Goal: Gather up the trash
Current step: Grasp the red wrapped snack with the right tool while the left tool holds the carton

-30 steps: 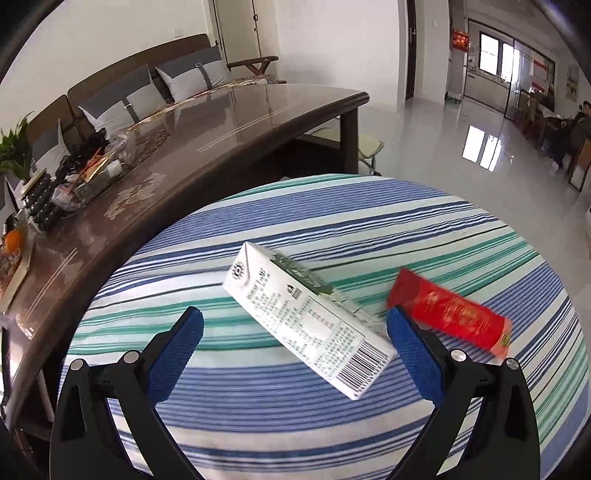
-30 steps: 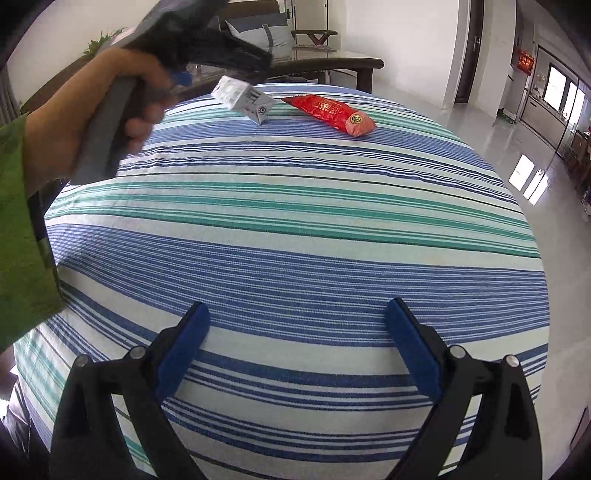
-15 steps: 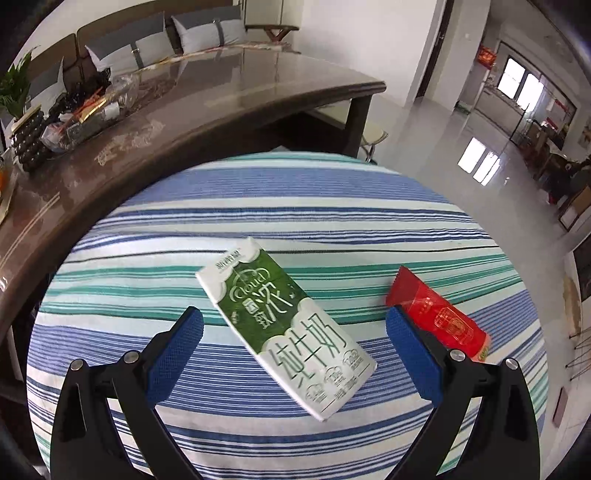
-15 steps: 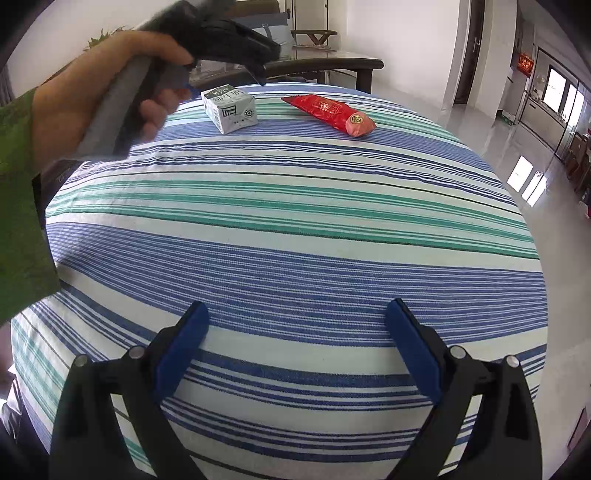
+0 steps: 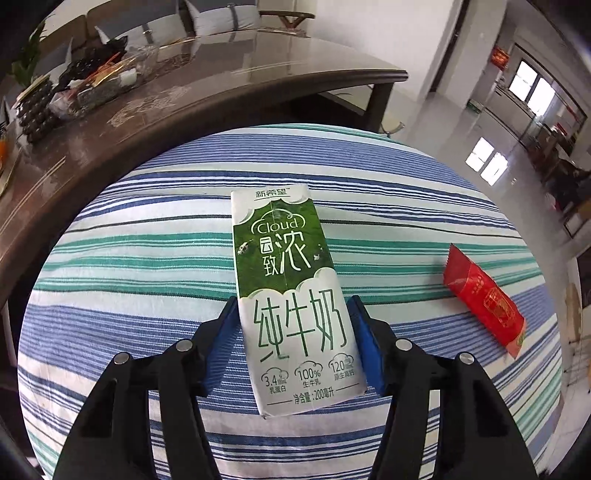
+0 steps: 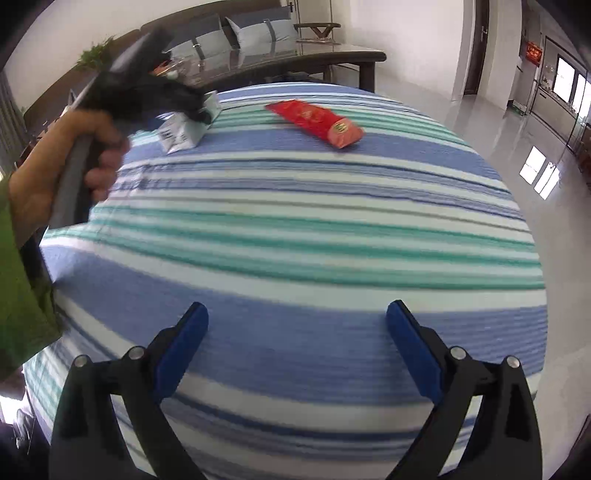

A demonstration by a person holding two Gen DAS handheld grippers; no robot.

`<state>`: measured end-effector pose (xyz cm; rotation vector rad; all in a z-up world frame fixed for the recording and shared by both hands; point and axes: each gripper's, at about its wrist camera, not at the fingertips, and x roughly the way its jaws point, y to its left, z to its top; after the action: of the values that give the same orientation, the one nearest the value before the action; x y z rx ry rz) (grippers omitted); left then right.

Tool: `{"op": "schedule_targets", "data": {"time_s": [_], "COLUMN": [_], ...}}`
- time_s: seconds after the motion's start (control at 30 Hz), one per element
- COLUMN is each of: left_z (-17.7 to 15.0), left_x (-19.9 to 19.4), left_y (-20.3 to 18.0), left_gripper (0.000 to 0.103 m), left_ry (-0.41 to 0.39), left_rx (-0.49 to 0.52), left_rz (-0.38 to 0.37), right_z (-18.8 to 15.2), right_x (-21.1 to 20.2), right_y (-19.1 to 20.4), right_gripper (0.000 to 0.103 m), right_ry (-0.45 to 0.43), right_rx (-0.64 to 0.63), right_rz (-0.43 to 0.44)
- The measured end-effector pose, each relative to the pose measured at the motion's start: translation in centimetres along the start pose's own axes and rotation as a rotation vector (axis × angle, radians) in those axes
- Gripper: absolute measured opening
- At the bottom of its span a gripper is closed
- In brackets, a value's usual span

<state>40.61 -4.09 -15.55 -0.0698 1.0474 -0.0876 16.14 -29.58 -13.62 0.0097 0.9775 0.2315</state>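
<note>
My left gripper (image 5: 293, 314) is shut on a green and white milk carton (image 5: 288, 288), its blue pads pressed on both long sides. The carton lies over the striped tablecloth (image 5: 147, 258). A red snack wrapper (image 5: 484, 299) lies on the cloth to the right of the carton. In the right wrist view the left gripper (image 6: 147, 99) holds the carton (image 6: 181, 133) at the far left, and the red wrapper (image 6: 317, 123) lies far ahead. My right gripper (image 6: 297, 325) is open and empty above the near part of the cloth (image 6: 295, 229).
A dark wooden table (image 5: 184, 92) with a tray of snacks (image 5: 92, 85) stands just behind the round table. A sofa with grey cushions (image 6: 236, 33) is behind it. Glossy floor (image 5: 461, 129) lies to the right.
My left gripper has closed on the milk carton, which has turned lengthwise between the pads. My right gripper has shifted a little nearer over the cloth, still open.
</note>
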Motion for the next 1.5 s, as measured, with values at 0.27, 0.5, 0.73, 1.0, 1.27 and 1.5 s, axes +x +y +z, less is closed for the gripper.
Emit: {"op": "schedule_targets", "data": {"time_s": [0.27,0.5,0.73,1.0,1.27,1.5], "left_z": [-5.2,-11.4,-14.7,-17.6,-19.6,-20.1], "left_x": [-3.8,-7.7,-9.0,-9.9,-9.7,-9.4], "left_y": [1.2,1.5,0.4,-0.1,0.4,0.0], "left_gripper": [0.052,0.053,0.053,0.054,0.066,0.09], "left_ry": [0.004,0.009,-0.031,-0.068,-0.07,-0.067], "left_rx": [0.242,0.349,0.365,0.337,0.353,0.374], "left_rz": [-0.133,-0.194,-0.202,-0.198,-0.155,-0.119], "right_z": [11.1,15.3,9.4,-1.3,-4.8,-5.6], "right_x": [6.5,9.8,5.2,-2.9,-3.6,-2.8], "right_y": [-3.2,-1.1,-1.8,1.6,5.4,6.5], "right_gripper": [0.094,0.041,0.026,0.026,0.043,0.073], "right_ry": [0.007,0.062,0.087,0.044,0.004,-0.004], "right_rx": [-0.054,-0.11,0.016,0.141,0.119,0.096], "right_rz": [-0.018,0.032,-0.008,-0.03,-0.096,-0.118]}}
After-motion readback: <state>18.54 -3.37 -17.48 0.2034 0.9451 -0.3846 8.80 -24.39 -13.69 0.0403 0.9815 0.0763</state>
